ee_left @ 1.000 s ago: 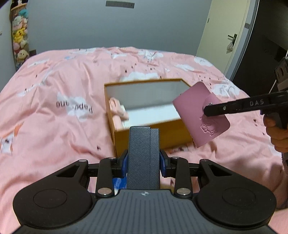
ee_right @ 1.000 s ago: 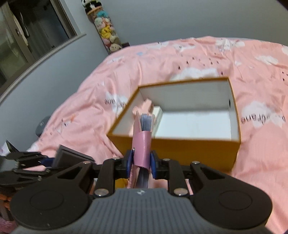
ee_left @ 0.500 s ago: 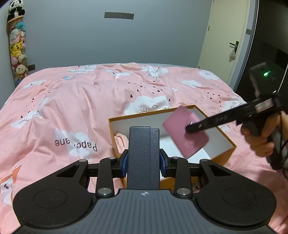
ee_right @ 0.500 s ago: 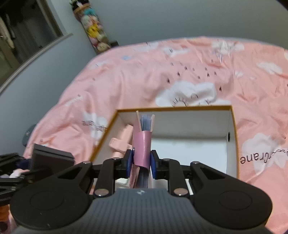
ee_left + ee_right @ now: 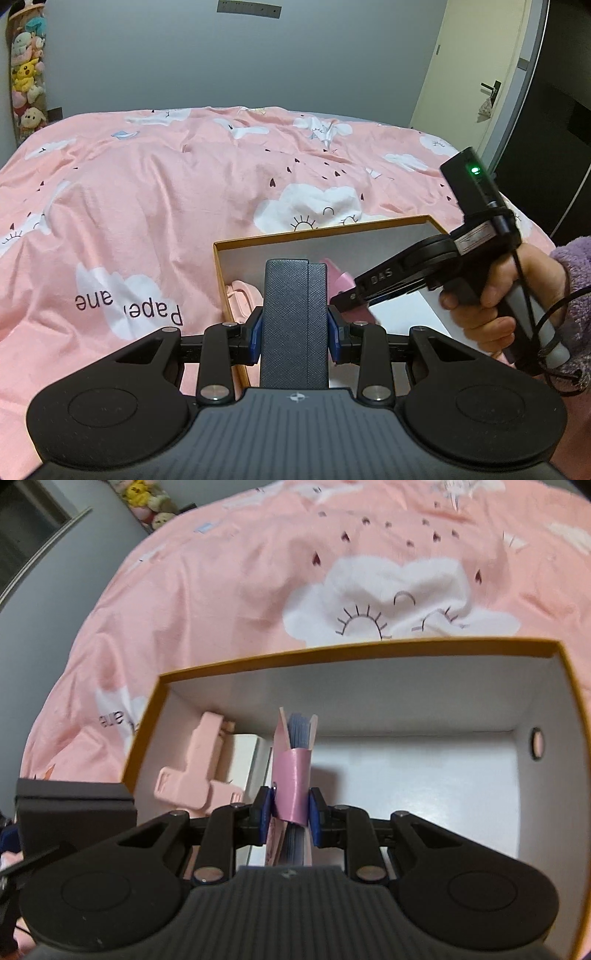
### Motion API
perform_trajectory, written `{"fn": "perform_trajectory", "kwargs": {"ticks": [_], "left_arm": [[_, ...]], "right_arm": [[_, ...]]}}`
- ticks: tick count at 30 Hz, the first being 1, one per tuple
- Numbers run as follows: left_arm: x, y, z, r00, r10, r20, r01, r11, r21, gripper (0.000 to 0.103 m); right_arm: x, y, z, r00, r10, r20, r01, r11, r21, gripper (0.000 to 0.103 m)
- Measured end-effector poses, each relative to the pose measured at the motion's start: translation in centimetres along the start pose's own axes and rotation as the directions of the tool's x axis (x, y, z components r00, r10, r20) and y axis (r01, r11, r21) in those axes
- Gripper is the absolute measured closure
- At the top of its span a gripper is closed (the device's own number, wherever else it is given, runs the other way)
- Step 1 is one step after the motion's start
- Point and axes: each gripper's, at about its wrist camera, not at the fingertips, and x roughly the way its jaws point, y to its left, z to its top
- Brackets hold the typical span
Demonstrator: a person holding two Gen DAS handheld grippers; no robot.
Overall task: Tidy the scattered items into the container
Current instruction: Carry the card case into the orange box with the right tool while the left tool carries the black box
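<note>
Right wrist view: the pink card wallet [image 5: 293, 775], blue cards showing at its top, stands edge-up between your right gripper [image 5: 291, 812] pads, clamped narrow on it, inside the orange box [image 5: 369, 653] and above its white floor. A pink clip [image 5: 195, 771] lies in the box's left end beside a white item [image 5: 243, 760], near the wallet but apart from it. Your left gripper's load, the dark case [image 5: 74, 812], shows at the box's left outer corner. From the left wrist view, your left gripper [image 5: 295, 328] grips the dark grey case [image 5: 295, 325] upright between blue pads, jaws part-open around its width, at the box's near rim [image 5: 221, 288]. Your right hand [image 5: 491, 299], in a purple fuzzy sleeve [image 5: 572, 295], angles its gripper down into the box; the wallet is mostly hidden behind the case. The box sits on a pink cloud-print duvet [image 5: 129, 203].
</note>
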Motion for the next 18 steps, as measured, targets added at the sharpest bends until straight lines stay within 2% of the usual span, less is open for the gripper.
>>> {"fn": "perform_trajectory", "kwargs": {"ticks": [8,12,18], "left_arm": [[1.6,0.2,0.4,1.0,0.001,-0.009,-0.001,1.0,0.004,0.065],[2.0,0.1,0.4,1.0,0.004,-0.017,-0.004,1.0,0.015,0.065],[2.7,-0.1,0.4,1.0,0.008,-0.03,-0.008,1.0,0.023,0.065]], "right_arm": [[3.3,-0.3,1.1,0.997,0.063,-0.044,-0.06,0.996,0.072,0.08],[4.1,-1.0,1.3,0.996,0.05,-0.07,-0.044,0.995,0.087,0.078],[4.3,-2.1,1.3,0.994,-0.003,-0.108,0.012,0.996,0.084,0.071]]}}
